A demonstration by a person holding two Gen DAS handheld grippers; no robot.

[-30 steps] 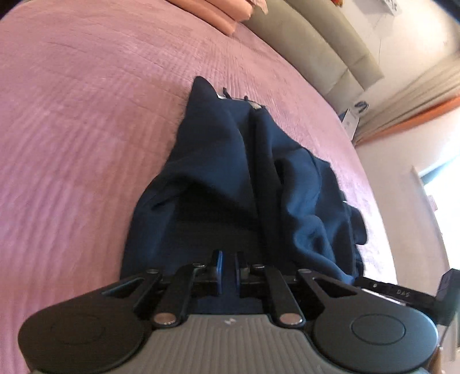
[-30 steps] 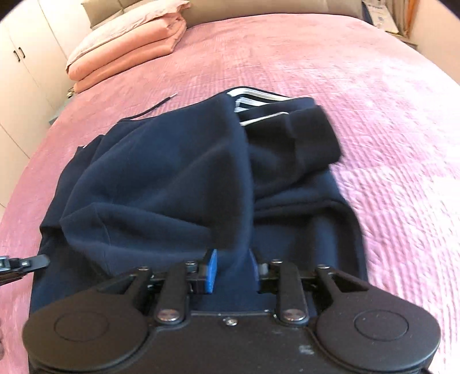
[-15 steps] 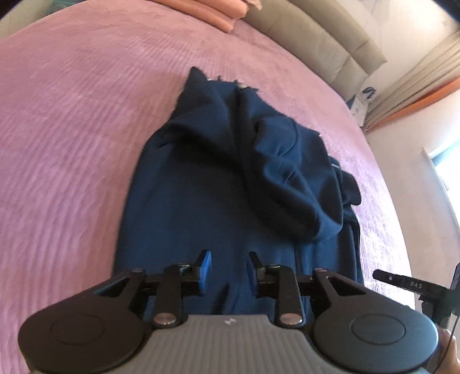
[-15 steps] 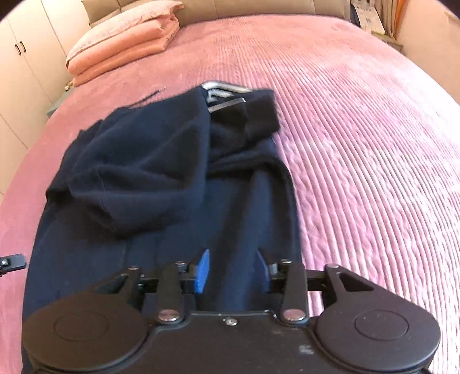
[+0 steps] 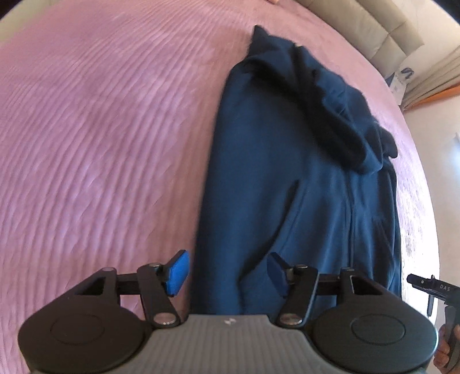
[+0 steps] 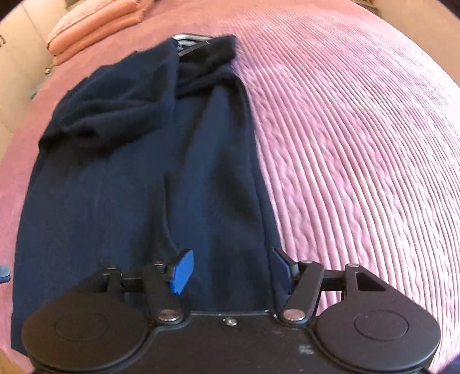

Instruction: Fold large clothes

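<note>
A dark navy garment (image 5: 281,161) lies lengthwise on a pink ribbed bedspread (image 5: 100,129), with a bunched fold across its far part. It also shows in the right wrist view (image 6: 143,178), with a striped collar piece at its far end. My left gripper (image 5: 227,273) is open and empty over the garment's near left edge. My right gripper (image 6: 231,272) is open and empty over the garment's near right edge. The bedspread (image 6: 359,143) fills the right side of that view.
Folded pink pillows (image 6: 95,26) lie at the bed's far left. A beige headboard (image 5: 382,31) and a curtain (image 5: 431,83) stand beyond the bed. The right gripper's edge (image 5: 431,287) shows at the right of the left wrist view.
Both grippers were shut on the garment's cloth a second ago. They let it go and opened wide. The lifted fold dropped flat onto the garment and both grippers drew back.
</note>
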